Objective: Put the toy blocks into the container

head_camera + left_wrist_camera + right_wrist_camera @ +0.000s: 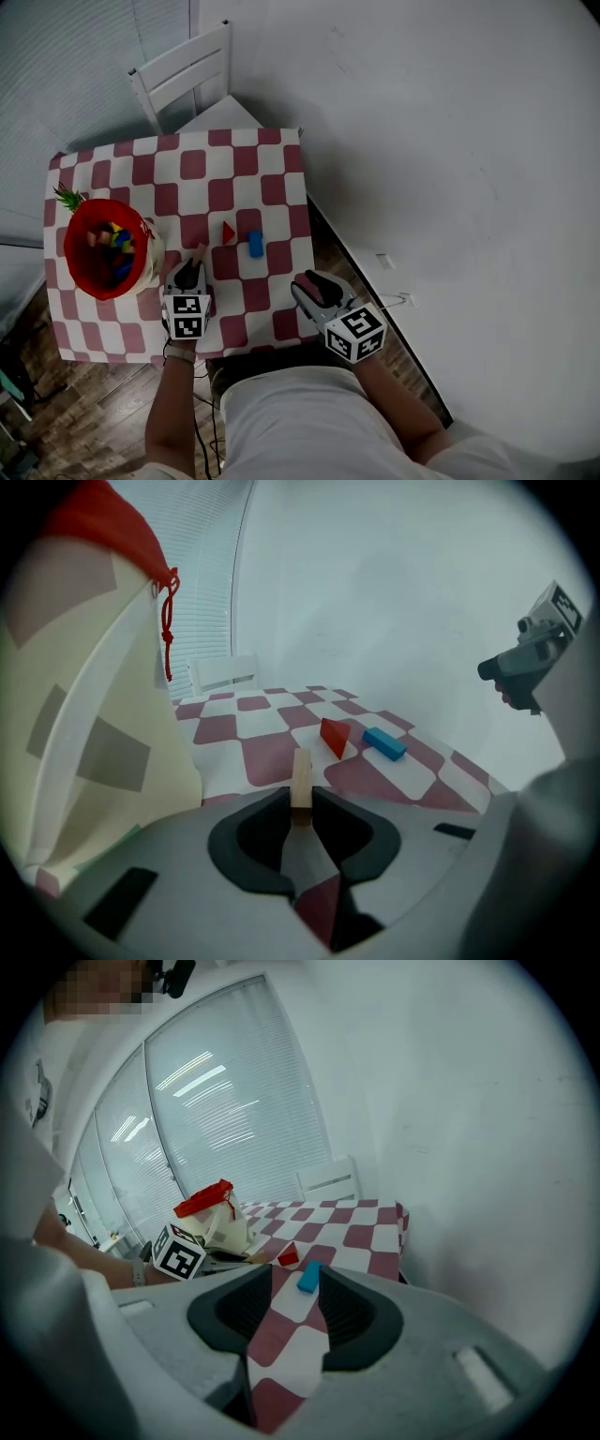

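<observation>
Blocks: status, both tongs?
Left tongs shut on wooden block. Right tongs open, empty. Red wedge, blue block on table. Container beside left tongs, nothing between.

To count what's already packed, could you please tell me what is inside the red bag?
Inside the red bag, a yellow block, a blue block and a pale block show; anything beneath them is covered.

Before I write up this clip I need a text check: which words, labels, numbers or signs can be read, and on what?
Words, brands, numbers: none readable in any view.
Left gripper, its cube: black-and-white square code markers, no letters.
Right gripper, its cube: the same kind of markers.
Container: plain grey patches, no print.
Person's white top: a small dark mark, too blurred to read.
</observation>
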Motion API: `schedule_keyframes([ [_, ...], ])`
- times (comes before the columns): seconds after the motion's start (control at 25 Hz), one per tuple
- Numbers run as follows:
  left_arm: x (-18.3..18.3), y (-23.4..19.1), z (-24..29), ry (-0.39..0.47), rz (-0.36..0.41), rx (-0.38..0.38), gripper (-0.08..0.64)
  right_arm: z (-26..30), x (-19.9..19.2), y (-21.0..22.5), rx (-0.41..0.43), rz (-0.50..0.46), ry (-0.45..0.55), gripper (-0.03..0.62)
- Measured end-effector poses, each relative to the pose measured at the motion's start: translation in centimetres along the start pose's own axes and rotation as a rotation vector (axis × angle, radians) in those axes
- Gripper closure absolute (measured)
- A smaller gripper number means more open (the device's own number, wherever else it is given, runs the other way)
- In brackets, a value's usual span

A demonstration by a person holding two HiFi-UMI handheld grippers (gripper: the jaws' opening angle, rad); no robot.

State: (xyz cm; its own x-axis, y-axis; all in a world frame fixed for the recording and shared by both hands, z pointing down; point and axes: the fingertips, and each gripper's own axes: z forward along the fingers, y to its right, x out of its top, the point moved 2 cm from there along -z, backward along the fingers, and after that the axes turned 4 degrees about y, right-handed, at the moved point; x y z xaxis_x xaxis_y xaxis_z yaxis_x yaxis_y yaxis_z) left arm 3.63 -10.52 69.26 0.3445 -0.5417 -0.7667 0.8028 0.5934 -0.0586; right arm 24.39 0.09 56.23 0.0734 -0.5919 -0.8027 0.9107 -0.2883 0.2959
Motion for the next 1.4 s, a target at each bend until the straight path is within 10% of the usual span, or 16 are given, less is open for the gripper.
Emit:
schedule_keyframes([
  [1.4, 2.4, -5.1, -20.1, 0.092, -0.087, 0.134, 0.497, 7.4, 5.4, -14.6, 0.314, -0.086, 0.067, 0.431],
])
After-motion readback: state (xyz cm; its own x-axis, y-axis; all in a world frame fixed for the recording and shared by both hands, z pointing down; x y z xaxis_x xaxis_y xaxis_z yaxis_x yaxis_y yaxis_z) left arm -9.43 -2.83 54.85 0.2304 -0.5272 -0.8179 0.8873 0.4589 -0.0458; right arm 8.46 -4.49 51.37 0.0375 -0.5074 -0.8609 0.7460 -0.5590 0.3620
